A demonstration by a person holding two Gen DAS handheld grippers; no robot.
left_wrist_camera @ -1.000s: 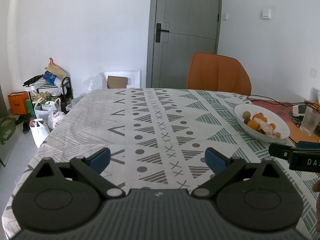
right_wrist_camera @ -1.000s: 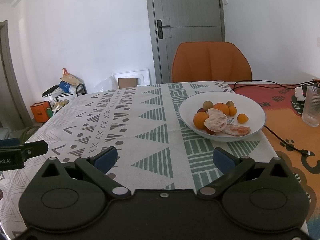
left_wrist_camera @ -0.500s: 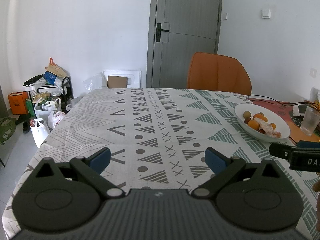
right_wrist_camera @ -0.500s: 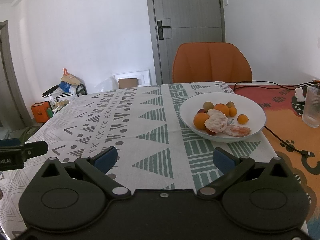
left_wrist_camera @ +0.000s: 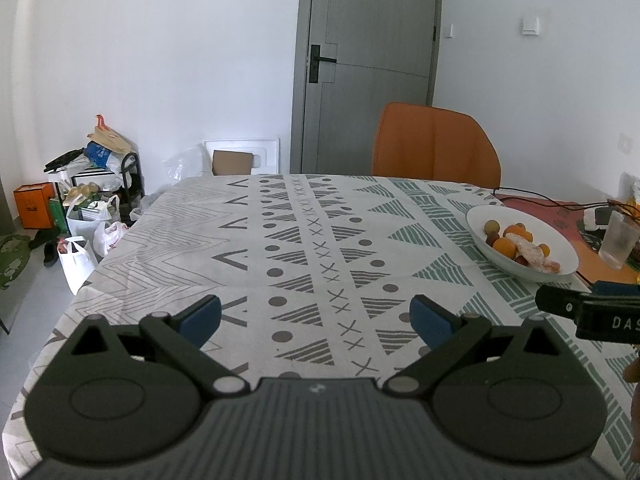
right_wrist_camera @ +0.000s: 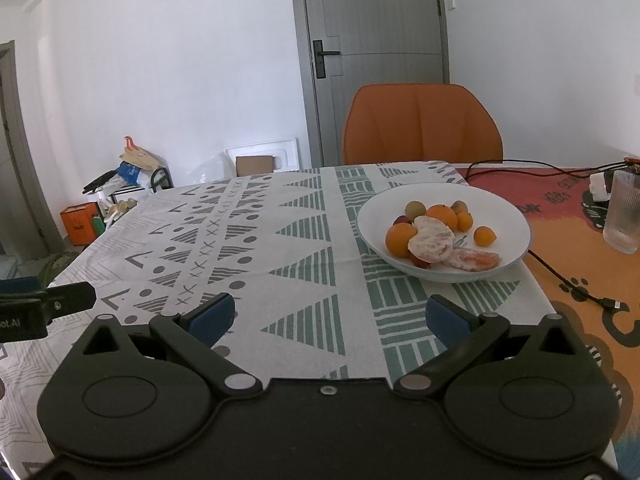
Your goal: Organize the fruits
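Left gripper [left_wrist_camera: 315, 319]: jaws spread wide, nothing between the blue pads, hovering over the near part of the table [left_wrist_camera: 248, 264]. Right gripper [right_wrist_camera: 329, 317]: same, wide apart and empty, over the green-striped band of the tablecloth [right_wrist_camera: 304, 240].

Each gripper shows at the edge of the other's view, side by side above the near edge.

White bowl [right_wrist_camera: 512, 220] sits ahead of the right gripper, on the right side of the cloth where it meets the orange mat [right_wrist_camera: 568, 248]. Inside: an orange [right_wrist_camera: 400, 239] at the near left, a peeled citrus half [right_wrist_camera: 432, 245] leaning on it, loose peeled segments [right_wrist_camera: 474, 259] at the near right, a second orange [right_wrist_camera: 441, 215] behind, small round orange fruits [right_wrist_camera: 484, 236], and two small greenish-brown fruits at the back. A dark red fruit is partly hidden under the pile.

Black cable [right_wrist_camera: 560, 276] runs on the mat just right of the bowl. Ribbed glass [right_wrist_camera: 623, 216] stands near the right edge.

Orange chair [right_wrist_camera: 422, 124] at the far edge, grey door [right_wrist_camera: 372, 40] behind it.
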